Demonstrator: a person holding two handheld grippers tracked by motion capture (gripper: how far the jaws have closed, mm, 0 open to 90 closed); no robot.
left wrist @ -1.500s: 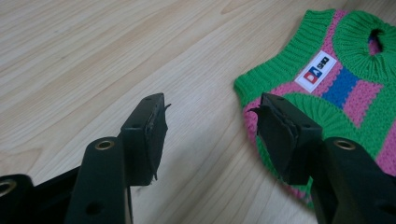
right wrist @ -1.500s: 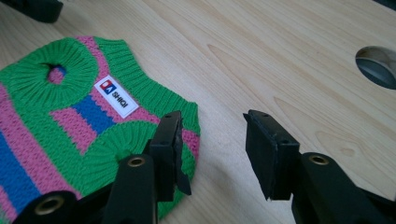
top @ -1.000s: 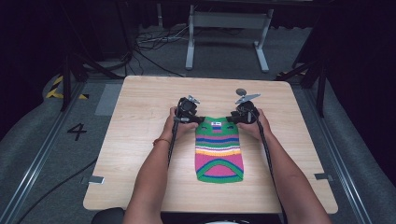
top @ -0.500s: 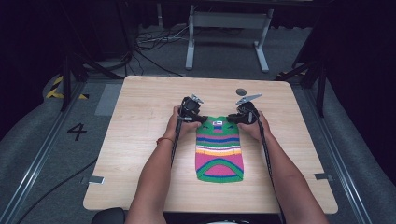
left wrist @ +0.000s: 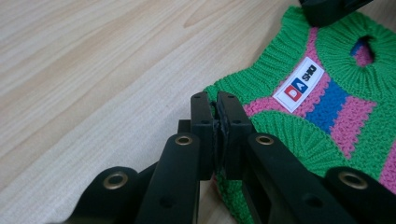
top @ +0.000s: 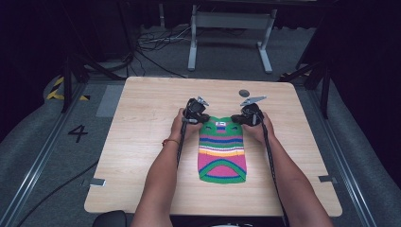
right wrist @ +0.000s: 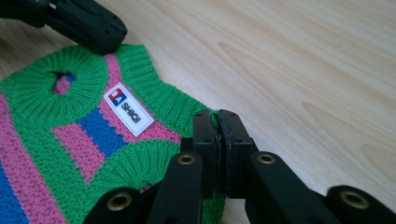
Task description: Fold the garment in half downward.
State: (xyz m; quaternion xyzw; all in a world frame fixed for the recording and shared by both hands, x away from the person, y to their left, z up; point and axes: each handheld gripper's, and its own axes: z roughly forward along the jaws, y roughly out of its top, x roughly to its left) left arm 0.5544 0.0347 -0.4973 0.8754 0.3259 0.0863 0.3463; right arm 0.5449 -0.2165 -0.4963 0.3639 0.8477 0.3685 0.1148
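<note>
Where green ribbing ends, "SHIQI" label

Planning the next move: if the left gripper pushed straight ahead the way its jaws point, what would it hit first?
Probably more of the knitted sweater it is pinching at the edge; the left gripper points across the collar toward the right gripper.

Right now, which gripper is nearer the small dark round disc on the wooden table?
Right. The right gripper, just closed on a shoulder of the striped knitted sweater, sits just below the disc; the left gripper, likewise just closed on the other shoulder, lies farther down-left.
</note>
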